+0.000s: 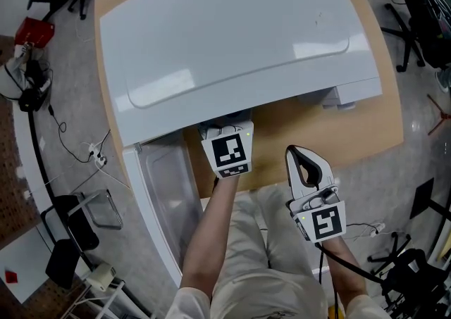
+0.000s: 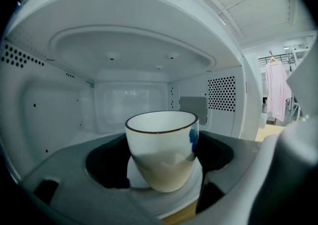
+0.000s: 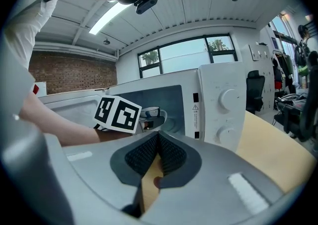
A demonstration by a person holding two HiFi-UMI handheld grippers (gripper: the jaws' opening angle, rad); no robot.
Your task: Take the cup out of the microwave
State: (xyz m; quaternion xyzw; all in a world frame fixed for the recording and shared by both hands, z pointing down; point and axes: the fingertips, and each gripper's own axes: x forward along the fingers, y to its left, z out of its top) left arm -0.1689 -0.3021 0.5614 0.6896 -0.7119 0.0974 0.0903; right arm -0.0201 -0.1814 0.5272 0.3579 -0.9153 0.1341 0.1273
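Observation:
A white cup (image 2: 161,144) with a dark rim and a blue mark stands on a pale round plate (image 2: 171,196) inside the white microwave (image 1: 232,36). My left gripper (image 2: 161,169) reaches into the oven cavity with its jaws on either side of the cup. Dark gaps show on both sides of the cup, so the jaws stand open around it. From the head view only its marker cube (image 1: 229,153) shows under the microwave's top edge. My right gripper (image 1: 304,163) hangs in front of the oven with its ribbed pads (image 3: 149,154) pressed together and nothing between them. The cup (image 3: 150,112) shows small in the right gripper view.
The microwave door (image 1: 165,194) hangs open to the left of my left arm. The oven stands on a wooden table (image 1: 366,127), with its two knobs (image 3: 226,101) on the right panel. Office chairs (image 1: 423,15) and cables (image 1: 77,145) lie on the floor around.

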